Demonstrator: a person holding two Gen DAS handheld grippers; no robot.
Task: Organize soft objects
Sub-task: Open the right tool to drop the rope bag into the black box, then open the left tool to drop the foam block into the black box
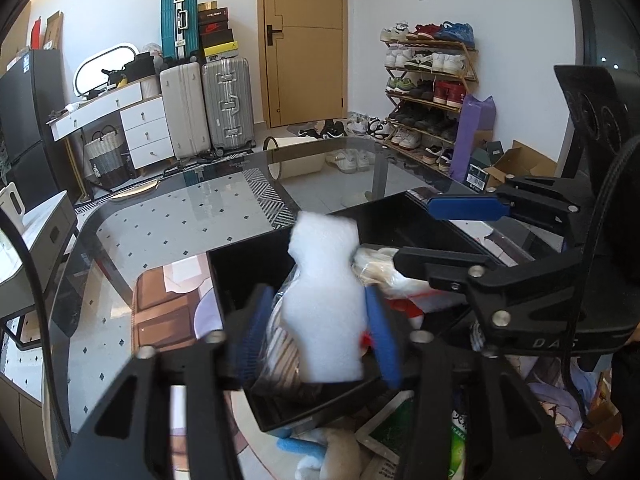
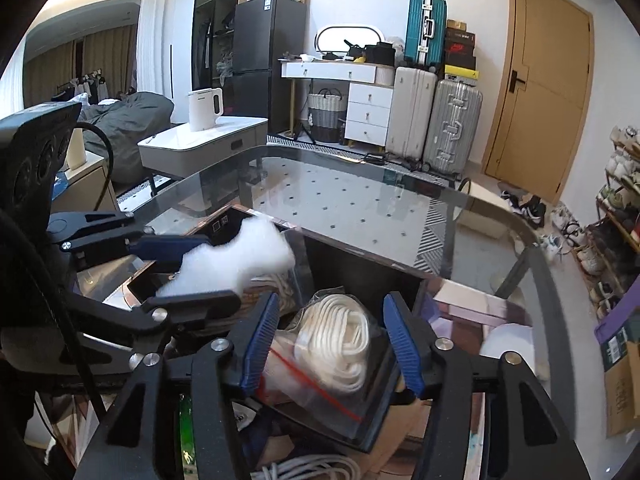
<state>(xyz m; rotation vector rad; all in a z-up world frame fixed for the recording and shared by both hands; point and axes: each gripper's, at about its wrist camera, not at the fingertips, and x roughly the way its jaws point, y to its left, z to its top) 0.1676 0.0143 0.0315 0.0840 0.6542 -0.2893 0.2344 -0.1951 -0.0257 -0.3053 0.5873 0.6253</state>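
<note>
Our left gripper (image 1: pixel 316 332) has its blue fingers (image 1: pixel 250 334) pinching a piece of white foam (image 1: pixel 324 304), which stands up between them over the black bin (image 1: pixel 236 276). From the right wrist view the same foam (image 2: pixel 236 266) shows clamped in the left gripper (image 2: pixel 188 276), hanging above the near left corner of the bin (image 2: pixel 360 272).

Our right gripper (image 2: pixel 334 344) has its fingers (image 2: pixel 258 346) spread wide, with nothing between them. Below the gap, inside the bin, lies a clear zip bag (image 2: pixel 316 384) holding a coil of white rope (image 2: pixel 340 340); we cannot tell whether the fingers touch the bag. From the left wrist view the right gripper (image 1: pixel 432 228) reaches in from the right over the bin, one blue finger well above the other, the lower one near the bag (image 1: pixel 384 272).

The bin sits on a glass desk (image 1: pixel 168 224). In front of the bin, near us, there is a white cable (image 2: pixel 312 470), a green packet (image 2: pixel 186 432) and a blue foam tube (image 1: pixel 298 446). Across the room we see suitcases (image 1: pixel 206 108), a wooden door (image 1: pixel 304 40) and a shoe rack (image 1: pixel 430 92).
</note>
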